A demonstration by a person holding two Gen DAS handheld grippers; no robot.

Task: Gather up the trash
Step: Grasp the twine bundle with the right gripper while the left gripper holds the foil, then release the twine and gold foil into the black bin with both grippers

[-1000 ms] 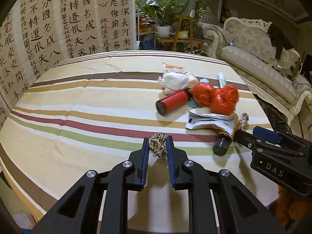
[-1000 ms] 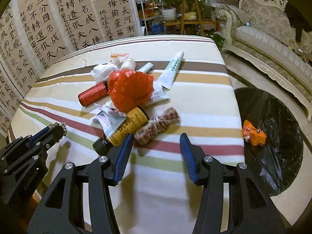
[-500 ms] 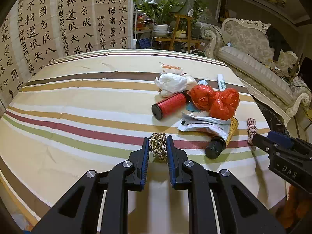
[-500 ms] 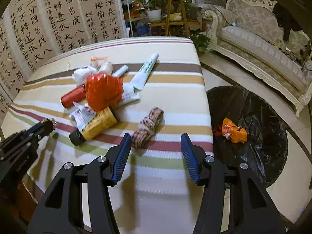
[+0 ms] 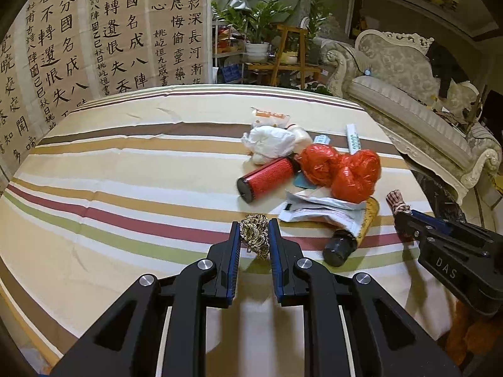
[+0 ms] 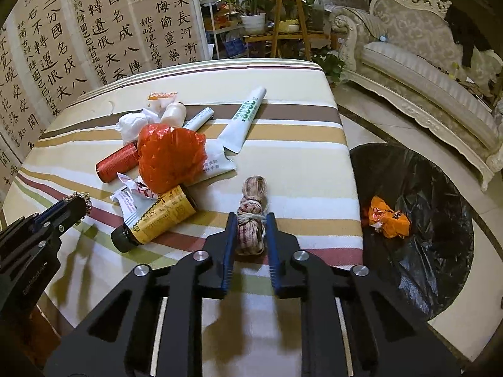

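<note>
Rope bundle (image 6: 251,216) is clamped in the right gripper (image 6: 251,235), jaws closed across its knotted middle; its long axis runs straight away from the tongs, far loop end toward the pile, near end tucked between the pads. Bundle is seen on the striped cloth (image 6: 298,163), close to the table's right edge, and whether it is lifted yet cannot be told. Bin bag (image 6: 418,207) lies on the floor just right of that edge, below table level, with an orange wrapper (image 6: 388,216) already inside. So the drop target is to the right and down from the right tongs, and the right hand is judged the nearer one to it. Left gripper (image 5: 254,235) is closed on a gold chain wad (image 5: 253,231), held above the cloth, well left of the bin with the right tongs in between. Rest of the trash is piled ahead of both tongs: red bag (image 6: 171,157), red can (image 6: 116,165), yellow bottle (image 6: 157,216), white tube (image 6: 243,117). Likely order is judged as rope first, a short swing right over the edge, then the chain carried across behind it. Risk: the loose loop end could snag the cloth edge on the way over.
</note>
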